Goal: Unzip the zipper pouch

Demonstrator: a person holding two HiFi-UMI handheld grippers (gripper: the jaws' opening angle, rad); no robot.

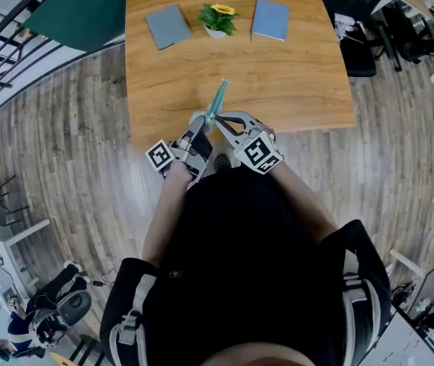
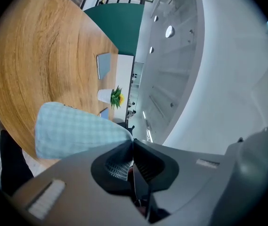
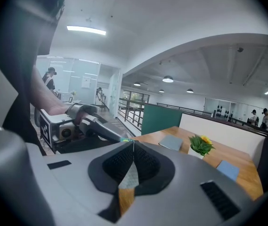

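Head view gives us one wooden tabletop [image 1: 293, 75] in the upper half of the frame, and on it we count two flat blue-grey pads, one at upper left [image 1: 167, 26] and one at upper right [image 1: 270, 20], with one small potted plant [image 1: 218, 19] bearing a yellow flower between them. We count one zipper pouch [image 1: 218, 99], pale teal and checked, seen edge-on as a thin strip. It rises from the tabletop's near edge at the centre of the frame. We see two hand-held grippers, the left hand-held gripper [image 1: 204, 122] and the right hand-held gripper [image 1: 218, 119], whose tips meet at the pouch's near end. In the left gripper view the jaws are pressed together on the pouch's corner; we cannot tell which part of it they pinch. In the right gripper view the jaws are closed too, with checked fabric caught between the pads. Both forearms reach up from the dark-clad body at the bottom of the frame and converge in a narrow V, the marker cubes turned outward.
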